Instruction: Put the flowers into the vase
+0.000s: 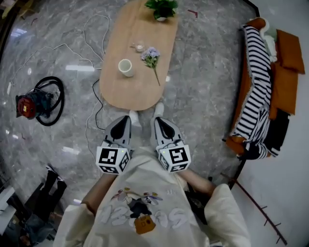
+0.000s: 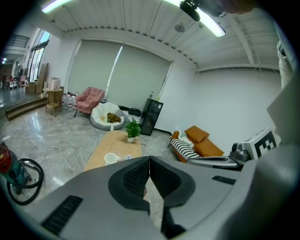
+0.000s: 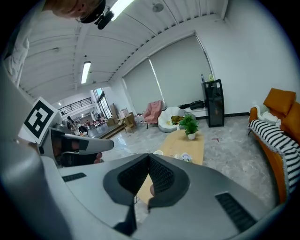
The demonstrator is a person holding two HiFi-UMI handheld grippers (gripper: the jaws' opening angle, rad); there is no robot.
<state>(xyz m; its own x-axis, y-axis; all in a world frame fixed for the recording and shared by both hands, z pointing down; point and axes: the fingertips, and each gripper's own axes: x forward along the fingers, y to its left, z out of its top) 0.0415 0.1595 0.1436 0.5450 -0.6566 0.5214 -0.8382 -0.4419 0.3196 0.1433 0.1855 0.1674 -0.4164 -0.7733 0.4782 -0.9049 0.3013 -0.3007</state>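
A small bunch of pale purple flowers with a green stem lies on the oval wooden table. Left of it stands a white cup-shaped vase, also seen as the white vase in the left gripper view. A little of the flowers shows above the right gripper's jaws. My left gripper and right gripper are side by side just short of the table's near end, both shut and empty. In each gripper view the black pads meet with nothing between them.
A potted green plant stands at the table's far end, and a small glass dish sits beside the flowers. A striped and orange sofa is at the right. A red vacuum and white cables lie on the marble floor at the left.
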